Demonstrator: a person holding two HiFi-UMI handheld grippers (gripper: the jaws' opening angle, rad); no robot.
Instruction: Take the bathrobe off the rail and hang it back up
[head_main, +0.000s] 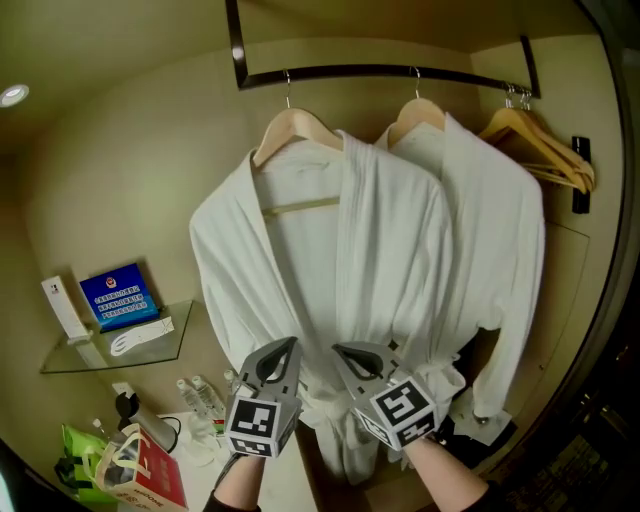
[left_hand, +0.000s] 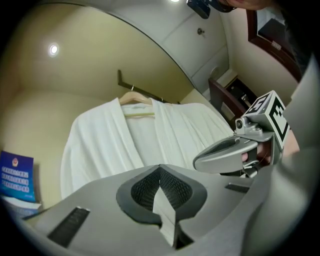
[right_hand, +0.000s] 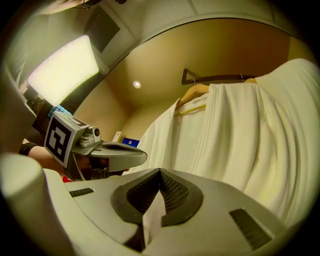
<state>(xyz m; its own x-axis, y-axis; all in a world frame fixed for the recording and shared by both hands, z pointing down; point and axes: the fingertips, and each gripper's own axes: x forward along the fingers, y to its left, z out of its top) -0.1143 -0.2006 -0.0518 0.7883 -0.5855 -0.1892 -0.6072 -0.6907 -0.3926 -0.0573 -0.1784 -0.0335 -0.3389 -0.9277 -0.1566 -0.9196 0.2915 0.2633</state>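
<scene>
Two white bathrobes hang on wooden hangers from a dark rail (head_main: 400, 72). The left bathrobe (head_main: 300, 250) hangs open at the front; the right bathrobe (head_main: 480, 230) is close beside it. My left gripper (head_main: 290, 346) and right gripper (head_main: 346, 352) are side by side in front of the robes' lower part, both shut with nothing between the jaws. In the left gripper view the shut left gripper (left_hand: 160, 169) points up toward the left bathrobe (left_hand: 115, 140). The right gripper view shows the shut right gripper (right_hand: 160, 172) below a bathrobe (right_hand: 225, 135).
Empty wooden hangers (head_main: 545, 145) hang at the rail's right end. A glass corner shelf (head_main: 60, 362) at the left holds a blue booklet (head_main: 118, 297) and a white box (head_main: 62, 305). Below are water bottles (head_main: 200, 398) and a green and red bag (head_main: 130, 465).
</scene>
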